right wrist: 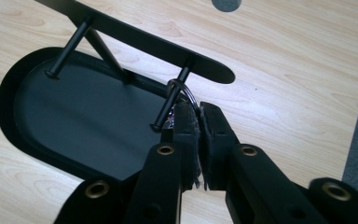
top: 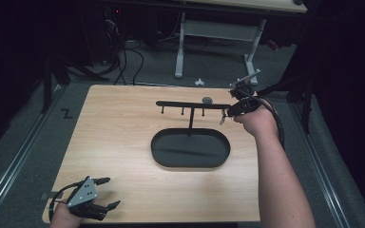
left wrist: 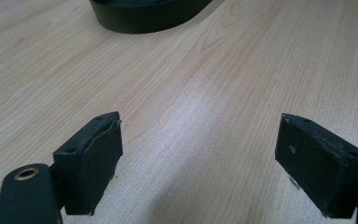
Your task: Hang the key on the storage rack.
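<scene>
Right of centre in the high view, the right gripper [top: 226, 114] clamps a metal ring [right wrist: 182, 89] looped on the black stand's [top: 192, 105] end peg [right wrist: 170, 101]; at lower left, the left gripper [top: 109, 192] rests with jaws apart.

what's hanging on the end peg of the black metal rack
A small silver key ring loops around the end peg, pinched by the right gripper. Whatever hangs below the ring is hidden behind the jaws.

Table [top: 123, 142] is pale wood grain, smooth, faintly sheened; stand [right wrist: 135, 35] and its tray [right wrist: 74, 121] look matt black metal; ring [right wrist: 186, 91] shiny metal; pads [left wrist: 100, 158] rough, matt.
</scene>
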Action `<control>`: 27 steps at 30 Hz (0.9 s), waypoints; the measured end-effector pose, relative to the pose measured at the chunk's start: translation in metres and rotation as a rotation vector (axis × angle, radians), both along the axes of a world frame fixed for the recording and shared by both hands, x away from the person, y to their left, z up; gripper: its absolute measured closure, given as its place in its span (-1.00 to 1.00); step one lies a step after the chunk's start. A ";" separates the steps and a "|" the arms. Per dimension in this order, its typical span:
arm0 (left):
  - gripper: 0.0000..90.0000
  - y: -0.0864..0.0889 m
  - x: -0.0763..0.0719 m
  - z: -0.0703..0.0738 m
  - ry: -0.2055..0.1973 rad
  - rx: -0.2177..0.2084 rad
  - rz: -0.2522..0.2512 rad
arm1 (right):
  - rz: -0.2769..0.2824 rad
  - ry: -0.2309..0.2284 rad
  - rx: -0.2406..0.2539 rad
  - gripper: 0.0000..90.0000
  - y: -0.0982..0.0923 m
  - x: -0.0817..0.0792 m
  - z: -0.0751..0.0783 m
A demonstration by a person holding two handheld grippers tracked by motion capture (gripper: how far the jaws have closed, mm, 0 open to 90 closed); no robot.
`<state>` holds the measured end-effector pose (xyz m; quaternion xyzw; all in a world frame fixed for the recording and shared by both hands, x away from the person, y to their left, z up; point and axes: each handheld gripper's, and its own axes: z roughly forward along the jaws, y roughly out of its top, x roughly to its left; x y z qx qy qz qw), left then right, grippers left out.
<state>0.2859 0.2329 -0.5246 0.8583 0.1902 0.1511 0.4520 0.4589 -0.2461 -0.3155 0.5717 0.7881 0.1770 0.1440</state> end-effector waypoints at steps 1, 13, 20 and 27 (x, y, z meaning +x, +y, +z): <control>-0.66 0.000 0.000 0.000 -0.001 0.001 0.000 | -0.001 -0.001 -0.003 0.89 0.000 0.000 0.000; -0.66 0.000 0.000 0.000 0.000 0.001 -0.002 | -0.012 -0.005 0.000 0.83 -0.002 -0.001 0.001; -0.66 -0.001 0.000 0.000 -0.001 0.001 -0.004 | -0.007 -0.007 -0.007 0.79 -0.001 -0.005 0.001; -0.66 -0.002 0.000 0.000 0.000 0.001 -0.005 | -0.014 -0.008 0.002 0.68 -0.004 -0.010 -0.001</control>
